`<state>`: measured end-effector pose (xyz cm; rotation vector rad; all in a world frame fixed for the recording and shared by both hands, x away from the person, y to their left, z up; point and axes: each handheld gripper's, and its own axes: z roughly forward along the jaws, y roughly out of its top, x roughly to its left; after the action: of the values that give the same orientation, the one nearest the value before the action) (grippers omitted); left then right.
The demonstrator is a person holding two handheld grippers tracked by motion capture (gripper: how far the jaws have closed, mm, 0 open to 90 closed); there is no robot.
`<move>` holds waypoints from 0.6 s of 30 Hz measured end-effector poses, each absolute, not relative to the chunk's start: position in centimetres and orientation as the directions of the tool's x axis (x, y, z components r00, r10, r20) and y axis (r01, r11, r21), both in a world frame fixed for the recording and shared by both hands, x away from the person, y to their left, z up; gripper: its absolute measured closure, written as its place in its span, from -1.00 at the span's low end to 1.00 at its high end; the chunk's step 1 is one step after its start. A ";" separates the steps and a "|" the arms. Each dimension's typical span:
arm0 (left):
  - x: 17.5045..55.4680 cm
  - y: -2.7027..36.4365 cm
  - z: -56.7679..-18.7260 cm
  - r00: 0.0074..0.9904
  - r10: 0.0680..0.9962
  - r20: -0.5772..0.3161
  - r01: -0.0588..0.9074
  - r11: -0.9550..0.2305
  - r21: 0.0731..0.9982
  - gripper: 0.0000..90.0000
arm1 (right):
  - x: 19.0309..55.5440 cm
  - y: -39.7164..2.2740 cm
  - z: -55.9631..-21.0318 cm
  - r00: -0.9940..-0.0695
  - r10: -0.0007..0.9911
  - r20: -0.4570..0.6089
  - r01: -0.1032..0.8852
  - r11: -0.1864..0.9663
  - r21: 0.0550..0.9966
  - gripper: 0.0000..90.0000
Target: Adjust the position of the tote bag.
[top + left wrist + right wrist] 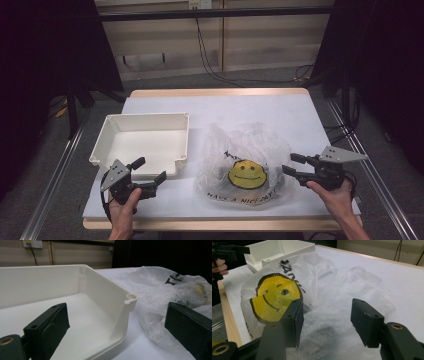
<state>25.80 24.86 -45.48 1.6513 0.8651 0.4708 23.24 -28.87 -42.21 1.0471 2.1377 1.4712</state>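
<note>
White-topped table (280, 107), white tray (142, 137) beside plastic bag (245, 160) (smiley-printed)

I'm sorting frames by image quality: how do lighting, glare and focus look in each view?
High view: dim, the surroundings black, the white table evenly lit, slight sheen on the plastic bag. Left gripper view: the near jaws soft, the white tray bright but not blown out, the background dark. Right gripper view: the smiley print sharp, the jaws slightly blurred, the table's far edge soft.
</note>
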 end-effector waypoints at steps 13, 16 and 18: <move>25.5 25.5 -45.5 0.640 0.758 -0.130 0.291 -0.082 0.953 -0.88 | 28.4 -26.1 -41.2 -0.742 0.661 0.117 0.383 0.273 0.882 0.17; 25.4 25.3 -45.4 0.644 0.757 -0.109 0.282 -0.103 0.954 -0.88 | 29.7 -25.8 -41.2 -0.759 0.638 0.129 0.391 0.289 0.874 0.27; 25.2 25.2 -45.4 0.648 0.756 -0.095 0.277 -0.117 0.954 -0.88 | 30.6 -25.5 -41.3 -0.760 0.638 0.125 0.402 0.310 0.862 0.29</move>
<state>25.21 25.21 -45.40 1.6889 0.8510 0.5064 30.62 -25.53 -41.32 0.9481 2.3382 1.4296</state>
